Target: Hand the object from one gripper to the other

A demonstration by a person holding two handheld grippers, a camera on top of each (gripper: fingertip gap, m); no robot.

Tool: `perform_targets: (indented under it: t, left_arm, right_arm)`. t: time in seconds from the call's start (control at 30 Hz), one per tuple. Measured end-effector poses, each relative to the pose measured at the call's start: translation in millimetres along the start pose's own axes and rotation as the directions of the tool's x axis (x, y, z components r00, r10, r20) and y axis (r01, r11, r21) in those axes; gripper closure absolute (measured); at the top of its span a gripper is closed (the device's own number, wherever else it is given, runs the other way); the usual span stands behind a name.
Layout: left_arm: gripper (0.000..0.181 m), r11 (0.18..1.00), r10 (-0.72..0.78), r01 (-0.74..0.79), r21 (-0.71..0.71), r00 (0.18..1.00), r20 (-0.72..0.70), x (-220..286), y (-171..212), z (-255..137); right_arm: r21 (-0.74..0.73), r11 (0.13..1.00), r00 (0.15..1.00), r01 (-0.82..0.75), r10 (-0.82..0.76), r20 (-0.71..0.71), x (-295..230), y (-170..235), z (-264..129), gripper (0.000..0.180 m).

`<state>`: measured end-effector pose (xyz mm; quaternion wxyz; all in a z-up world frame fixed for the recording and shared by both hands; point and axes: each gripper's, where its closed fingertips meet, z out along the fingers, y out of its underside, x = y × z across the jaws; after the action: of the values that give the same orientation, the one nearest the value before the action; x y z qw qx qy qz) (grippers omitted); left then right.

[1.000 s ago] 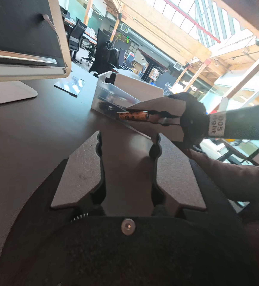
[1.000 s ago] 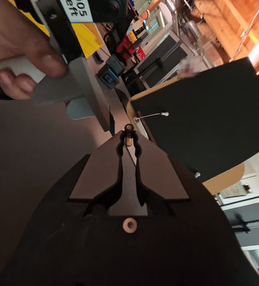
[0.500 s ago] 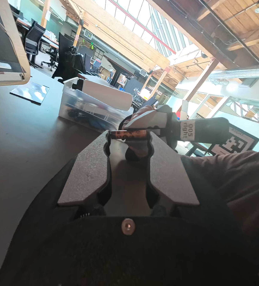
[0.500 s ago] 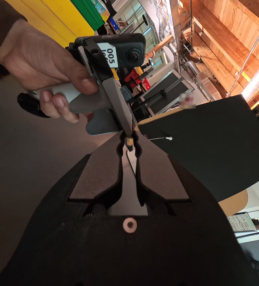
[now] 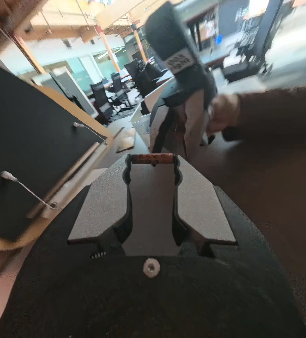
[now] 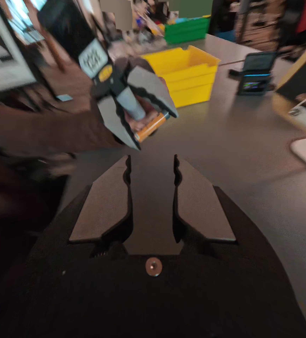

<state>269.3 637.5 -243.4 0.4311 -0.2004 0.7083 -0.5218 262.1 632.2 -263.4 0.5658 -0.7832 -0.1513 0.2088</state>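
Observation:
An orange and black battery (image 5: 153, 158) is clamped end to end between the tips of my left gripper (image 5: 152, 161), just above the dark table (image 5: 258, 192). In the right wrist view the same battery (image 6: 151, 126) sits in the left gripper (image 6: 155, 130), held by a hand (image 6: 141, 117). My right gripper (image 6: 152, 161) is open and empty, a short way back from the battery. In the left wrist view the right gripper (image 5: 166, 139) is blurred, beyond the battery, jaws apart.
A yellow bin (image 6: 185, 73) and a green bin (image 6: 185, 29) stand behind the left gripper. A small dark device with a lit screen (image 6: 254, 75) is at the right. A black board with a wooden edge (image 5: 29, 137) leans at the left, and a clear plastic box (image 5: 141, 120) lies beyond.
The battery has passed from my right gripper to my left, which has shut on it. My right gripper has opened and drawn back. Both views have swung round.

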Motion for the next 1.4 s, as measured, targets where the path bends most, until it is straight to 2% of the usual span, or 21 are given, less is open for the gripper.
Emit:
perform_targets:
  t: [0.03,0.1,0.2,0.27,0.33,0.37,0.4,0.73,0.83,0.9,1.0,1.1,1.17,1.27,1.4]
  left_arm:
    - [0.136,0.995,0.102,-0.101,-0.016,0.995,0.023,4,0,1]
    - [0.136,0.963,0.264,-0.260,-0.071,0.963,0.057,8,4,4]
    - [0.136,0.894,0.436,-0.420,-0.156,0.895,0.094,10,12,9]
    - [0.136,0.870,0.479,-0.460,-0.175,0.873,0.089,14,13,12]
    - [0.136,0.865,0.488,-0.469,-0.178,0.869,0.079,17,14,14]
    - [0.136,0.864,0.489,-0.471,-0.177,0.869,0.074,19,14,15]
    - [0.136,0.864,0.488,-0.471,-0.178,0.870,0.067,20,15,15]
    - [0.136,0.871,0.475,-0.454,-0.187,0.876,0.085,18,18,18]
    - [0.132,0.934,0.336,-0.312,-0.172,0.932,0.135,6,19,17]
    - [0.122,0.981,0.145,-0.120,-0.155,0.977,0.156,-7,24,15]
    - [0.120,0.967,-0.083,0.127,-0.219,0.977,0.197,-26,51,14]
    - [0.122,0.921,-0.169,0.234,-0.311,0.960,0.223,-30,79,16]
    - [0.122,0.909,-0.184,0.252,-0.331,0.957,0.223,-29,85,17]
    - [0.127,0.914,-0.177,0.248,-0.321,0.956,0.234,-31,84,16]
    - [0.131,0.918,-0.173,0.248,-0.309,0.952,0.251,-35,82,13]
  right_arm:
    - [0.041,0.996,0.994,-0.079,0.076,0.079,-5,-5,-3,0.132]
    - [0.080,0.985,0.971,-0.155,0.136,0.198,-14,-12,-8,0.139]
    - [0.094,0.981,0.974,-0.172,0.155,0.165,-10,-13,-4,0.144]
    - [0.083,0.968,0.956,-0.239,0.219,0.193,-11,-13,3,0.144]
    - [0.079,0.957,0.946,-0.278,0.258,0.198,-9,-12,10,0.148]
    - [0.065,0.960,0.949,-0.274,0.258,0.181,-7,-9,14,0.164]
    - [0.057,0.966,0.958,-0.253,0.242,0.151,-4,-5,15,0.171]
    - [0.044,0.966,0.961,-0.255,0.248,0.124,0,-3,16,0.171]
    - [0.075,0.954,0.957,-0.290,0.286,0.054,14,-5,7,0.172]
    - [0.085,0.954,0.950,-0.288,0.296,-0.097,34,-7,-11,0.172]
    - [0.072,0.980,0.919,-0.184,0.198,-0.341,44,-32,-58,0.172]
    - [0.026,0.992,0.805,-0.123,0.115,-0.582,46,-61,-128,0.173]
    - [-0.050,0.990,0.684,-0.131,0.054,-0.727,49,-61,-180,0.173]
    - [-0.157,0.951,0.557,-0.268,0.019,-0.830,55,-20,-239,0.173]
    - [-0.212,0.863,0.488,-0.458,0.045,-0.872,49,67,-272,0.173]
